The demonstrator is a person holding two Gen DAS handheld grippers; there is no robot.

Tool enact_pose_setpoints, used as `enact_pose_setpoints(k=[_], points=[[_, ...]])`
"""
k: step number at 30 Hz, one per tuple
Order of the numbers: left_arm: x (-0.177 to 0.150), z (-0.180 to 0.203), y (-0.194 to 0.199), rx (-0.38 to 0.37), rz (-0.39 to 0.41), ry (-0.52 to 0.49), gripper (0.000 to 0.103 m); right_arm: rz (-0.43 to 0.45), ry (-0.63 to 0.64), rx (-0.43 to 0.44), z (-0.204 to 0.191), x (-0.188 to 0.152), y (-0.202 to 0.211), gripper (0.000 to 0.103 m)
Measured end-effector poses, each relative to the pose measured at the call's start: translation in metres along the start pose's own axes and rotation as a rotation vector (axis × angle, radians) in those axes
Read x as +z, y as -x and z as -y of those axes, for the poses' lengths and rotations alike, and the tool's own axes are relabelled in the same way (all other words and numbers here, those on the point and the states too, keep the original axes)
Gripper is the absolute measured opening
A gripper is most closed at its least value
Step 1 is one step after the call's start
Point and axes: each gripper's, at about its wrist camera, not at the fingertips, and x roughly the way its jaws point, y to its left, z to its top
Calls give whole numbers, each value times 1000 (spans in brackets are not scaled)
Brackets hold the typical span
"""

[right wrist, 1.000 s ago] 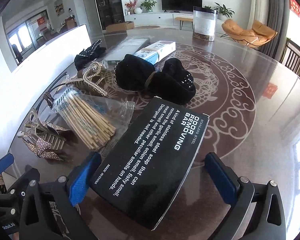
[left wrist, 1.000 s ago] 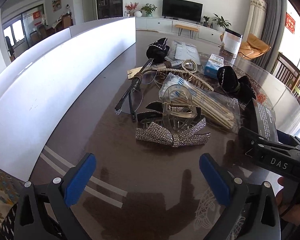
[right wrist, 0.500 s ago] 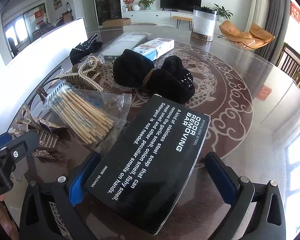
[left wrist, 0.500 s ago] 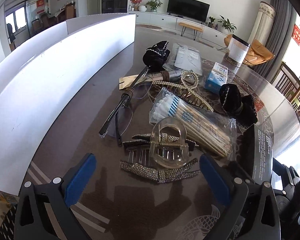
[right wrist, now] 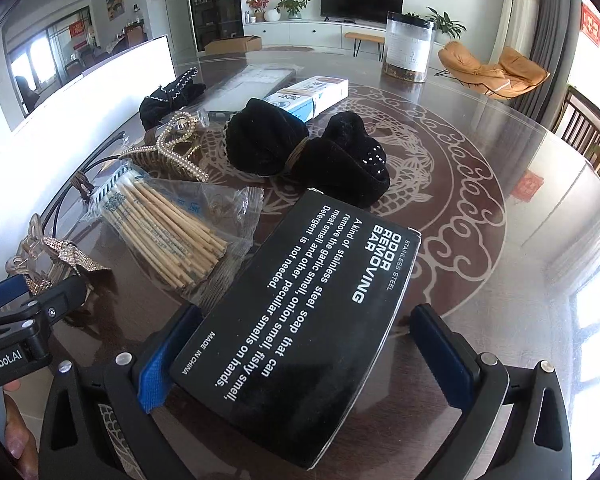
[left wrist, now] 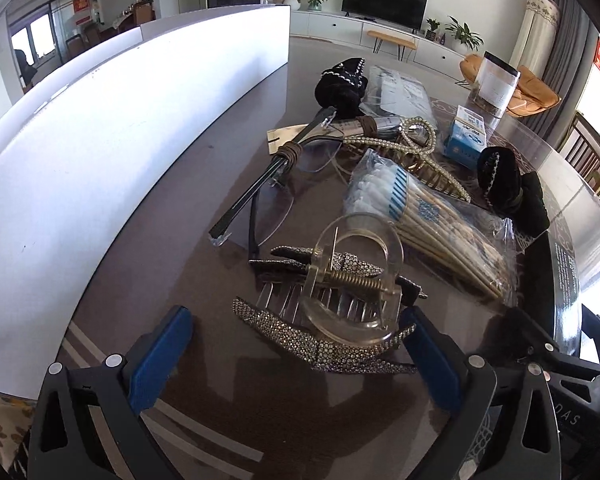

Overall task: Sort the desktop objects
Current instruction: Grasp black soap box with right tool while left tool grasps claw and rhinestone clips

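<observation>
Two grippers: both working over one cluttered tabletop point(right wrist: 480, 208), neither yet clamping anything.
Left gripper point(left wrist: 296, 356): standing wide, blue pads flanking the clear claw clip point(left wrist: 356, 280) and the rhinestone bow clip point(left wrist: 324, 344) lying beneath it; right pad is sitting just beside the bow's tip, contact impossible to confirm.
Right gripper point(right wrist: 296, 352): spread wide around the black box point(right wrist: 296, 320); left pad appears to be touching the box edge, right pad is standing apart from it.
Step in hand, judged: each tool is lining up on its own item before closing.
Handling advice, left: the two clips are resting stacked and possibly tangled, so closing on the clear clip's thick curved body, not its teeth, looks safest; the bow may be lifting along with it.
Handling advice, right: the box is lying skewed to the pads, so squaring up first should be preventing a twist or slip.
Clear claw clip: hard glossy translucent plastic, arched, with a coiled brass-coloured spring.
Rhinestone bow clip: flat, glittering, pebbled surface.
Black box: matte card, rectangular, white lettering reading "odor removing bar".
Cotton swabs point(right wrist: 168, 228): wooden sticks in a crinkly clear bag, touching the box.
Black velvet bow point(right wrist: 308, 156): soft, plush, bound at its middle, beyond the box.
Glasses point(left wrist: 268, 196): thin dark frame, lying past the clips.
Pearl claw clip point(left wrist: 412, 152): gold, beaded, curved.
</observation>
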Motion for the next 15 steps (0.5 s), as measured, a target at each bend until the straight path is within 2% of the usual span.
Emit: enact_pose_setpoints(k=[5,15], points=[[-3,4,-1,31,4,-42,103,0,0,0,0,0,0,103],[-6,4,-1,33,33,-43,103,0,0,0,0,0,0,103]])
